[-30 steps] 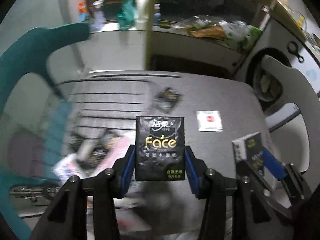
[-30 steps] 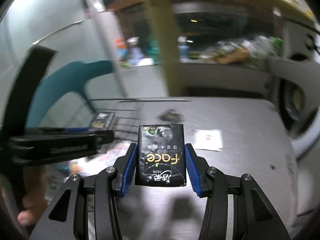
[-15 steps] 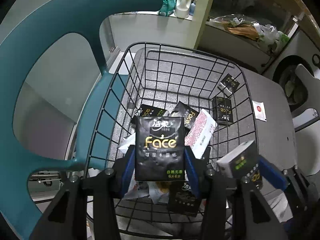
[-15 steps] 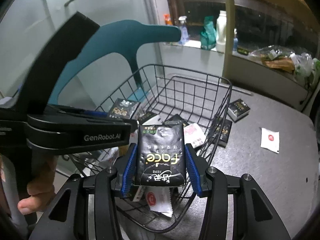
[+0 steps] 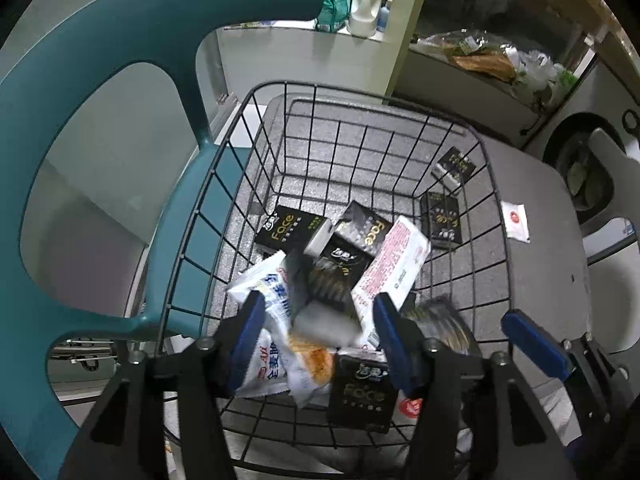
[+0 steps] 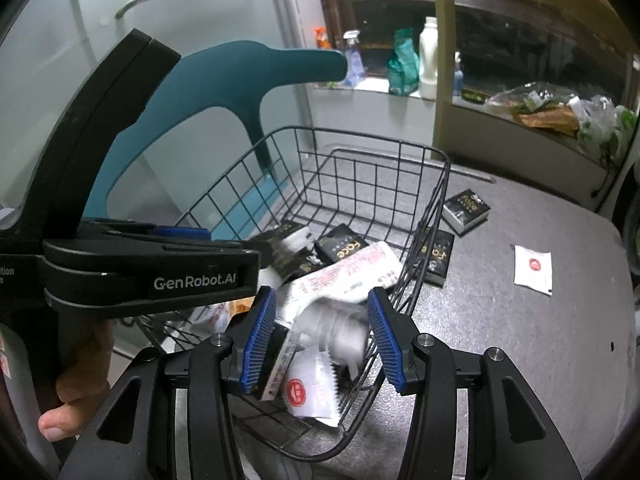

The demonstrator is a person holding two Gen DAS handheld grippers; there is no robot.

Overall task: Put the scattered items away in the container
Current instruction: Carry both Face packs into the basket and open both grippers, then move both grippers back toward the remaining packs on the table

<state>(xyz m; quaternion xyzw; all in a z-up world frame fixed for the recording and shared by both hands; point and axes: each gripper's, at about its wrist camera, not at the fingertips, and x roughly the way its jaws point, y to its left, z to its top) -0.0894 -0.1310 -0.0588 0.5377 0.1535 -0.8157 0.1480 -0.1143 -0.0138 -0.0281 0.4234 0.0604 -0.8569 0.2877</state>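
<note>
— Left wrist view?
— My left gripper [image 5: 318, 330] is now spread wide and empty over the wire basket [image 5: 486, 152]; the black Face pack it gripped half a second ago is a blur [image 5: 326, 280] above the heap by the near rim.

— Right wrist view?
— My right gripper [image 6: 322, 338] has opened too; its pack [image 6: 340, 330] tumbles, blurred, inside the basket's near right corner. A white sachet [image 6: 533, 266] lies near the table's right edge.

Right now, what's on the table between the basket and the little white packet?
In the right wrist view, two black tissue packs beside the basket; then bare table to the white packet.
</note>
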